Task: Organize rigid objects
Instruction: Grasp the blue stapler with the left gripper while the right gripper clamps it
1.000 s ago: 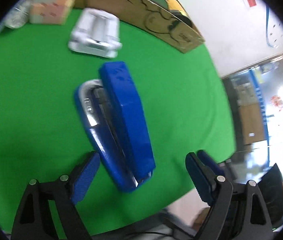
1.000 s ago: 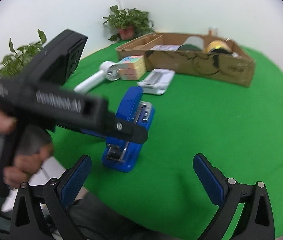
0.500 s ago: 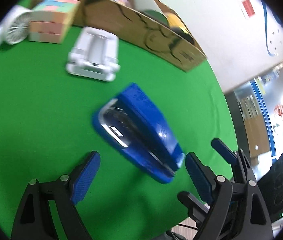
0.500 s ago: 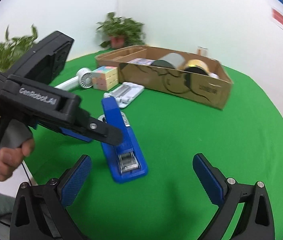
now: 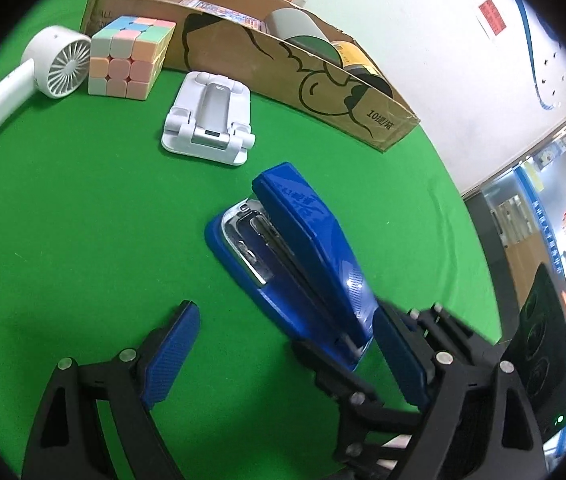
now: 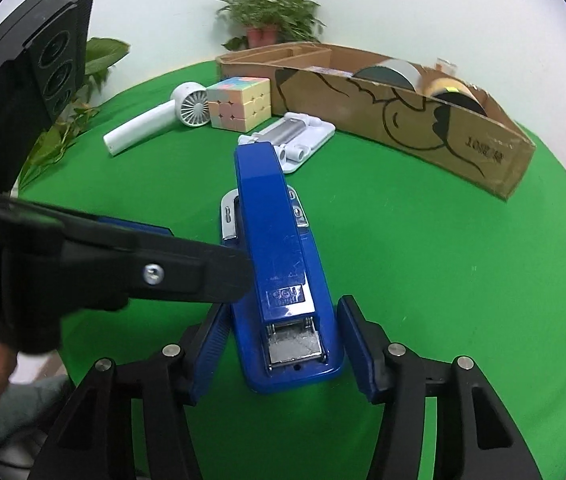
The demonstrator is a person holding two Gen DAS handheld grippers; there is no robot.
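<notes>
Your right gripper is closing its jaws around the rear of the glossy blue plastic stapler, which lies just short of the long brown cardboard box: centre both pads on its flanks while your left gripper, jaws apart, stays clear.

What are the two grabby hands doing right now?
Left gripper: open, holding nothing.
Right gripper: fingers closing around the blue stapler, not yet squeezing it.
</notes>
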